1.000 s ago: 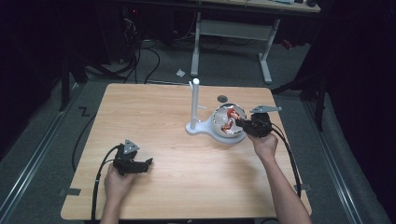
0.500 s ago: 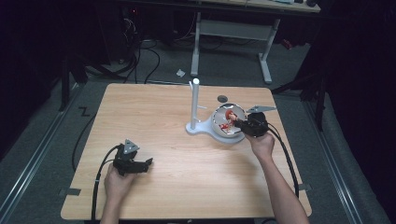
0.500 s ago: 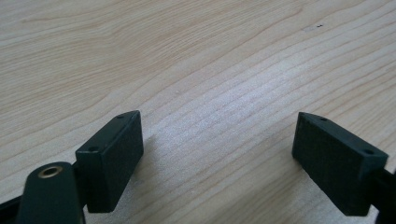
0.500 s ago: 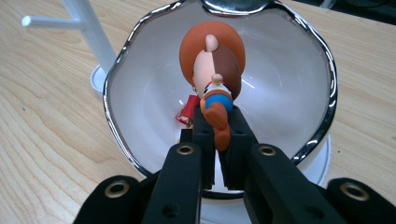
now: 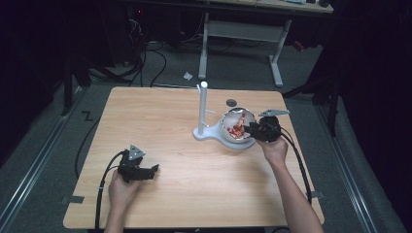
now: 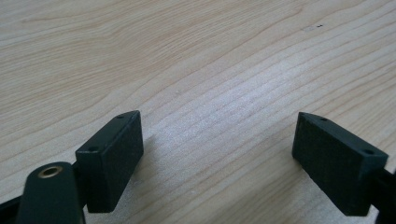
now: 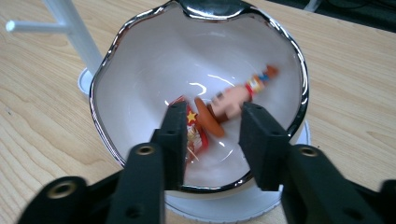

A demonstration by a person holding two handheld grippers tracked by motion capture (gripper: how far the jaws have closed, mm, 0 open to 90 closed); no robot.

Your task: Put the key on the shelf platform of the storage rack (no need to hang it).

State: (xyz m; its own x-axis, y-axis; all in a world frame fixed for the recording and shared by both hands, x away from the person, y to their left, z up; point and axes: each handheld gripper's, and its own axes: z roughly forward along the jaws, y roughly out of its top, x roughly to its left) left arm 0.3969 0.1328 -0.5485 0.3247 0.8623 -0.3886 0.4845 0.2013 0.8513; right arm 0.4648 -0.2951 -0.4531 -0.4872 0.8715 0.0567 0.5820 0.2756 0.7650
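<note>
Trouble could come as the right gripper (image 7: 212, 135), fingers just parted around the toy figure (image 7: 233, 102) inside the bowl (image 7: 140, 60) near the tabletop's far right edge, catches the rim; left gripper (image 6: 217, 154) rests wide open.

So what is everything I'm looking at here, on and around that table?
Table: one, light wood, centre of the high view.
Bowl: one, white with a silvery rim, right half of the table.
Toy figure: one, orange and tan, blurred, inside the bowl between the right jaws, not pressed.
Red packet: one, with a yellow star, in the bowl.
Stand: one, white, upright post on a round base, touching the bowl's left.
Dark disc: one, behind the bowl.
Desk frame: one, white, on the floor beyond.
Left gripper: black, open over bare wood.
Right gripper: black, jaws just opening over the bowl.
</note>
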